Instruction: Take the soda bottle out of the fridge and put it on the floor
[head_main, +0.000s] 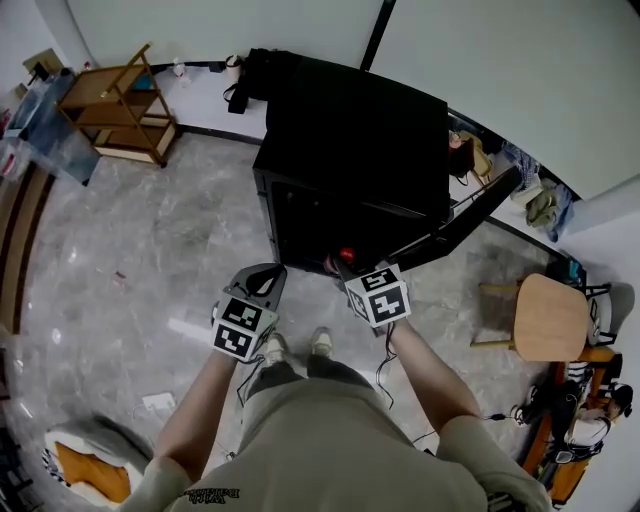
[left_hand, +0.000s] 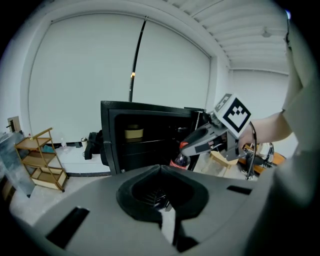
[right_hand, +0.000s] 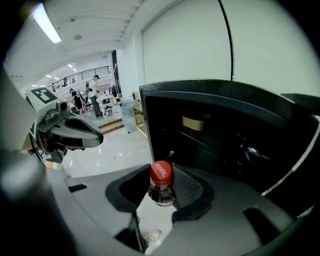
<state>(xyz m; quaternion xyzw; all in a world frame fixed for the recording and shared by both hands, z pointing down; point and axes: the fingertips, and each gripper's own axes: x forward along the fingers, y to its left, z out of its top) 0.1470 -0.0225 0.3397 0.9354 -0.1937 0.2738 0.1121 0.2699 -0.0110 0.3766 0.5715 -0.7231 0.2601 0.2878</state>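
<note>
The black fridge (head_main: 350, 130) stands on the grey marble floor (head_main: 130, 260) with its door (head_main: 470, 215) swung open to the right. My right gripper (head_main: 347, 266) is shut on the neck of the soda bottle (right_hand: 161, 175), whose red cap (head_main: 346, 256) shows in front of the fridge opening. In the right gripper view the cap sits between the right gripper's (right_hand: 160, 169) two pads. The left gripper view shows the right gripper (left_hand: 192, 144) holding the bottle (left_hand: 180, 161) beside the fridge (left_hand: 145, 135). My left gripper (head_main: 265, 277) hangs to the left, its jaws (left_hand: 160, 168) closed tip to tip on nothing.
A wooden shelf rack (head_main: 120, 100) stands at the back left and a round wooden stool (head_main: 548, 315) at the right. The person's shoes (head_main: 272, 350) are just below the grippers. A white socket strip (head_main: 157, 403) and an orange-white object (head_main: 85, 465) lie at the lower left.
</note>
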